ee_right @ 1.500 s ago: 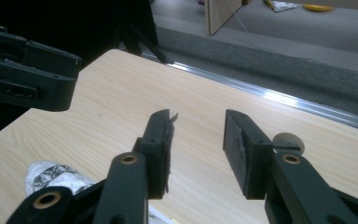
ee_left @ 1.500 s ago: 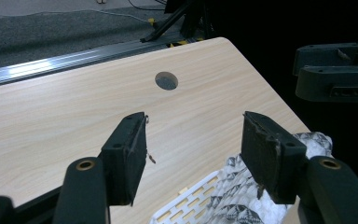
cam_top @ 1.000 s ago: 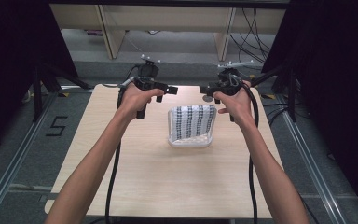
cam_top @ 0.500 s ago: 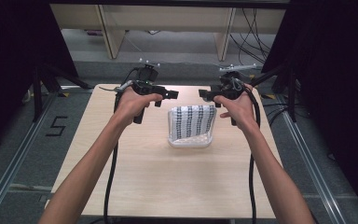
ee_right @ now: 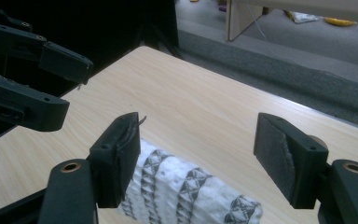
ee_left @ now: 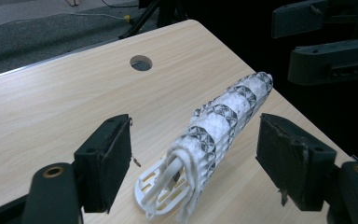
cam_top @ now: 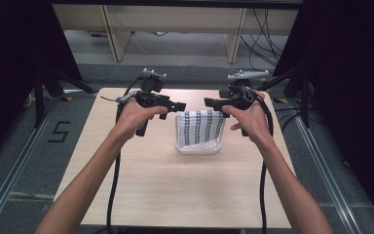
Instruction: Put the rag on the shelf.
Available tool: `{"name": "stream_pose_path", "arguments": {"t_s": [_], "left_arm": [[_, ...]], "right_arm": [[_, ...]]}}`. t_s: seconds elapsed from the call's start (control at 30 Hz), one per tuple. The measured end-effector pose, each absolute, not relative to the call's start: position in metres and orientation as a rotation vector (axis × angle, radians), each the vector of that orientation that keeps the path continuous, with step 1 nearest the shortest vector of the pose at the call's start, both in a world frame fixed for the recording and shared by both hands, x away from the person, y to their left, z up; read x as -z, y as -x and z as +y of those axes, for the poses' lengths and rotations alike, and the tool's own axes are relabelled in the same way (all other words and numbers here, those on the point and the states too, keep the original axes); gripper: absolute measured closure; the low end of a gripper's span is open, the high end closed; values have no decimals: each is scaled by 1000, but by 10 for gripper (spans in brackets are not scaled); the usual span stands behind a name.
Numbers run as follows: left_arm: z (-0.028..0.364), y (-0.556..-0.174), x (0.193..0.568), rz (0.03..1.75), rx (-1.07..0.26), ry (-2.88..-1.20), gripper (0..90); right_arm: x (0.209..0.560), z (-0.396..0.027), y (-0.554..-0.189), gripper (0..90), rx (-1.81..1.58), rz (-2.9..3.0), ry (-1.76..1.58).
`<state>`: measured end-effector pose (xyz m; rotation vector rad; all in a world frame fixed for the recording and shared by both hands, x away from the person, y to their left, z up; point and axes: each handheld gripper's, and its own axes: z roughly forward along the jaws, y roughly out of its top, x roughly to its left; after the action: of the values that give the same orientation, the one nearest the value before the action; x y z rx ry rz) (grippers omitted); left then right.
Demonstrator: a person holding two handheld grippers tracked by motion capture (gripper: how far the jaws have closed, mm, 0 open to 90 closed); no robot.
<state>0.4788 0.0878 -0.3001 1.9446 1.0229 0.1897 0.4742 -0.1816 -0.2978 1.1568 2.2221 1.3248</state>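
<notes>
Cloth, white with bands of black triangle pattern, hangs draped over a white plastic rack near the middle of the pale wooden table. It is folded over the rack's top edge like a ridge, its doubled hem falling at the near end in the left gripper view. Both black hand-held grippers float above the far ends of this ridge, facing each other. The left gripper stands released, its jaws having just been opening; the cloth ridge runs between them without touching either pad. The right gripper is likewise released and has just been widening, with the cloth lying below its left jaw, apart from the pads.
</notes>
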Motion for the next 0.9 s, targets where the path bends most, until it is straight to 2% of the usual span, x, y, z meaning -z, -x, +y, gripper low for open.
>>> {"name": "stream_pose_path", "arguments": {"t_s": [0.9], "left_arm": [[106,-431,312,912,-239,-1989,255]], "right_arm": [[307,-191,-442,328,-1353,2237,-1072]]}}
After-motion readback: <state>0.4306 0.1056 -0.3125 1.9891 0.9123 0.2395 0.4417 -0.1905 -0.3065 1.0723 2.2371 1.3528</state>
